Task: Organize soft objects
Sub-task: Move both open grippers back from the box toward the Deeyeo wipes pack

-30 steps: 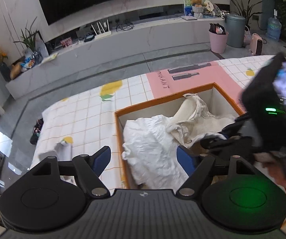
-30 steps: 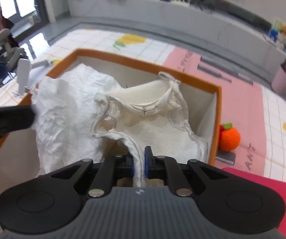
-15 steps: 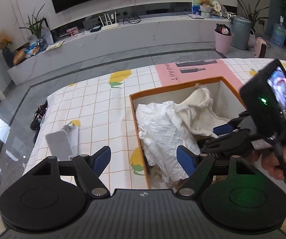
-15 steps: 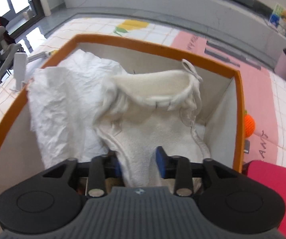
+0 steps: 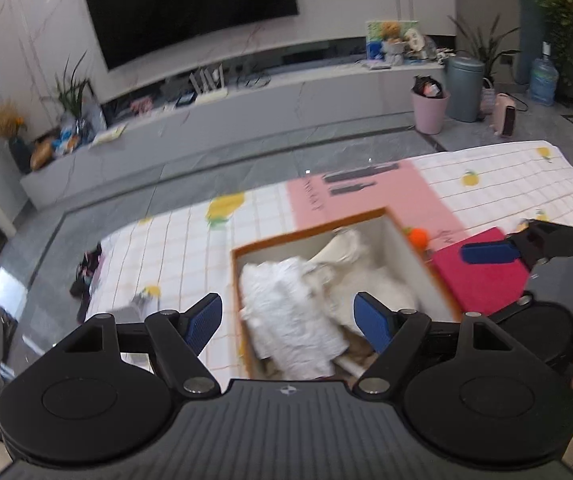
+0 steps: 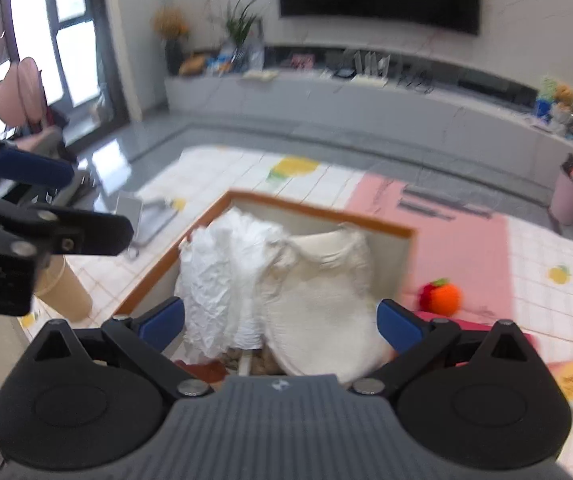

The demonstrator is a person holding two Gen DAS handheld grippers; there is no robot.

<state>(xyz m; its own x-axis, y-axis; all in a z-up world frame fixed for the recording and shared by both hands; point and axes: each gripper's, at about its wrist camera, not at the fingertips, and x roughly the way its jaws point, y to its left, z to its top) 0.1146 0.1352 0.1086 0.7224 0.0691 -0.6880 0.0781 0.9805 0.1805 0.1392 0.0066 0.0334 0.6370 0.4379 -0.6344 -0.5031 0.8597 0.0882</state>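
Inside the orange-rimmed box (image 6: 318, 210) on the counter (image 6: 546, 300) lie the white cloth (image 6: 222, 276) and cream garment (image 6: 322, 292) — my right hand-held gripper (image 6: 280, 320) is opening above them, empty; my left hand-held gripper (image 5: 288, 318) stands wide, empty.

Box (image 6: 310, 210) was nearly full: crumpled white sheet (image 6: 222, 276) on its left side, cream garment (image 6: 326, 292) on the right, both piled to the rim, so little room to reach inside. Tabletop (image 5: 174, 256) left of the box was mostly bare, apart from a grey device (image 6: 130, 216) near that edge. On the right, the orange plush (image 6: 444, 298) and red pad (image 5: 482, 280) sat close against the box wall. A paper cup (image 6: 64, 292) stood off the front-left corner.
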